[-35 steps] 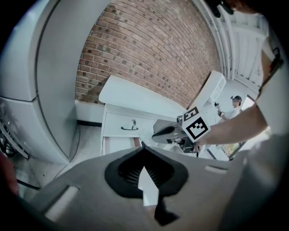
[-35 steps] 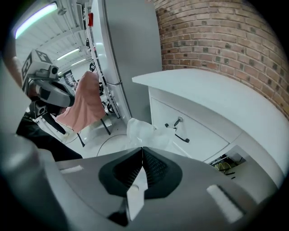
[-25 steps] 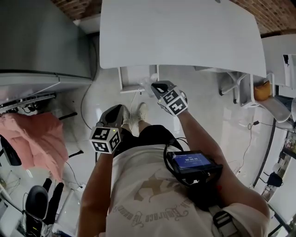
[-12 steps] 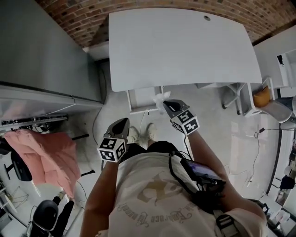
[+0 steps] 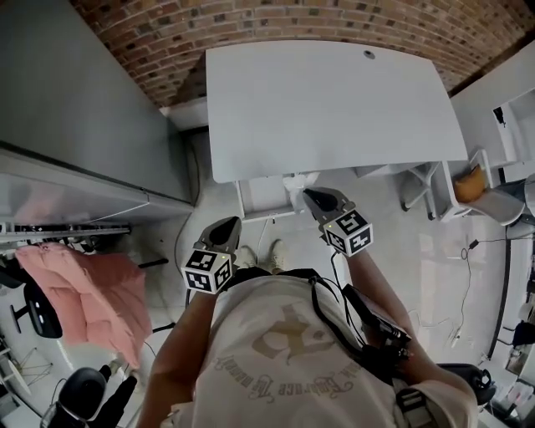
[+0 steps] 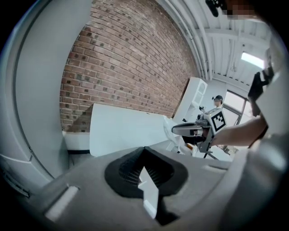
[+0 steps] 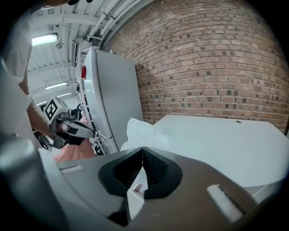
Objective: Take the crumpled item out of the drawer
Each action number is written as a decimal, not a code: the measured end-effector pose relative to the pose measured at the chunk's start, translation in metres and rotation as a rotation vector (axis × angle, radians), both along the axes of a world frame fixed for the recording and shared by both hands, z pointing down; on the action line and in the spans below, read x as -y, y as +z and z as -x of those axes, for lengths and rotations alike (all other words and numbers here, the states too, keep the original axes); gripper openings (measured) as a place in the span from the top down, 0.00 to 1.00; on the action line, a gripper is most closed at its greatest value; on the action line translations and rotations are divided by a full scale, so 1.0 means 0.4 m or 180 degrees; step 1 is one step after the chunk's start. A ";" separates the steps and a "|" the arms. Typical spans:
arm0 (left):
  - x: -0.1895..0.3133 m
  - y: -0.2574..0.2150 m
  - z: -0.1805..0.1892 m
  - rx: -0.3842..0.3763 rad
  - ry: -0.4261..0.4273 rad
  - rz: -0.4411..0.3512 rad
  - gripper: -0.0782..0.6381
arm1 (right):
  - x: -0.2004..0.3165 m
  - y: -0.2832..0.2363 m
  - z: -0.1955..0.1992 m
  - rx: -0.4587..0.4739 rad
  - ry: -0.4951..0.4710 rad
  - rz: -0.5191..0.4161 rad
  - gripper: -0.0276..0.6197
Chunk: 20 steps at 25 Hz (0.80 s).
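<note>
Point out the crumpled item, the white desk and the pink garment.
crumpled item point(image 7: 142, 131), right gripper view, its bulging middle.
white desk point(image 5: 334, 109), head view, bare top.
pink garment point(image 5: 90, 291), head view, its middle.

We worked in an office-like workroom: a bare brick wall point(image 5: 276, 25) behind a white desk point(image 5: 326, 100) with a cable hole, a tall grey cabinet point(image 5: 75, 109), a glossy white floor point(image 5: 401, 242), and strip lights point(image 7: 45, 39) on an exposed ceiling.

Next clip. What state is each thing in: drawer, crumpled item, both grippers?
drawer: open, pulled out.
crumpled item: held up out of the drawer, pinched in the right gripper.
right gripper: shut on the crumpled item.
left gripper: shut, nothing between its jaws.
</note>
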<state>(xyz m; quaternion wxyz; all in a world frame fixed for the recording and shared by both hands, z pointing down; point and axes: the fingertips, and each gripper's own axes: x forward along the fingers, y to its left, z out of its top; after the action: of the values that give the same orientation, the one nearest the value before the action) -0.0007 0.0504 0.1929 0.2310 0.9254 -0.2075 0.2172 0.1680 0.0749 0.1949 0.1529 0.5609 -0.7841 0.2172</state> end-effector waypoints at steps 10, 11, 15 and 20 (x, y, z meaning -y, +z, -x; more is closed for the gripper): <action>0.011 -0.045 -0.020 -0.0094 0.0189 -0.0110 0.89 | -0.030 -0.063 0.020 0.0030 0.0022 -0.0177 0.94; 0.015 -0.046 -0.019 -0.0104 0.0192 -0.0116 0.89 | -0.032 -0.068 0.023 0.0021 0.0011 -0.0187 0.94; 0.021 -0.048 -0.023 -0.0125 0.0202 -0.0131 0.89 | -0.047 -0.086 0.018 -0.0019 0.0015 -0.0224 0.94; 0.027 -0.057 -0.030 -0.0142 0.0269 -0.0172 0.89 | -0.049 -0.097 0.014 -0.0029 0.0070 -0.0264 0.94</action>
<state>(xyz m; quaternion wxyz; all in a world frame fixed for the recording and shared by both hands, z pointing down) 0.0113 0.0397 0.1701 0.2012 0.9439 -0.1687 0.2004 0.1624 0.0944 0.1559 0.1307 0.5764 -0.7855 0.1836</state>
